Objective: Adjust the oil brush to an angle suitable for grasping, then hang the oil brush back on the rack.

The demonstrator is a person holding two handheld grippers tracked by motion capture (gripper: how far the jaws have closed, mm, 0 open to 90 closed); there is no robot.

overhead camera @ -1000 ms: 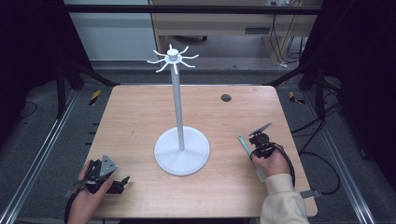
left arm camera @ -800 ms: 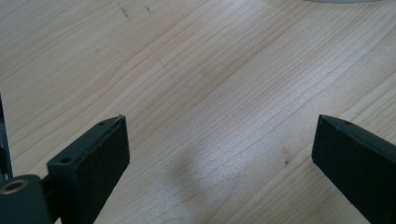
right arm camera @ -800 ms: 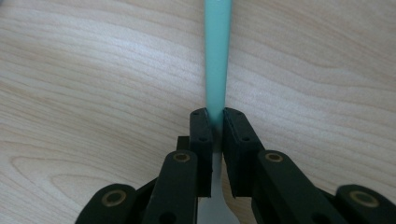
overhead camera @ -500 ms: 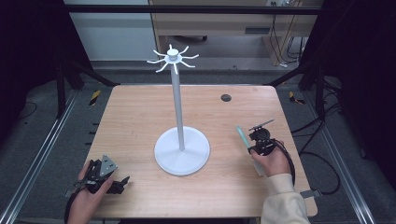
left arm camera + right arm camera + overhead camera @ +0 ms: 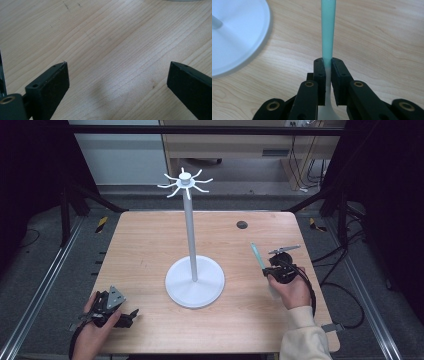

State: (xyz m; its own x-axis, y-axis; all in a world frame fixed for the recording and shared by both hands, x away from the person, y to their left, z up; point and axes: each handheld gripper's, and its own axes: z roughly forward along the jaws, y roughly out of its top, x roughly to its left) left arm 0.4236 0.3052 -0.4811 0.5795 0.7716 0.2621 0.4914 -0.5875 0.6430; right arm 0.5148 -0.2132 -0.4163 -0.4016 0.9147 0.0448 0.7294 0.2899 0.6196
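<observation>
- Two grippers are at the wooden table [image 5: 150,250], one in each of the person's hands.
- The right gripper [image 5: 263,265] is at the right side of the table, held up off the wood.
- Its two black jaws are pressed tight on a thin stick [image 5: 328,32]. The stick is blue-green at the far end and whitish where the jaws pinch it.
- In the right gripper view the stick runs straight out from between the jaws, and its whitish end widens out below them.
- In the high view the stick [image 5: 257,255] pokes up and away from the person, leaning a little to the left.
- The stick touches nothing but the jaws.
- A white stand [image 5: 194,280] sits in the middle of the table. It has a round flat base, a tall thin pole, and a ring of small curved hooks at the top.
- The stick is to the right of the stand's base, near it but apart from it.
- The left gripper [image 5: 131,315] lies low at the near left corner of the table.
- Its jaws stand wide apart, with bare wood between them.
- A small dark round spot [image 5: 242,224] is on the far side of the table.
</observation>
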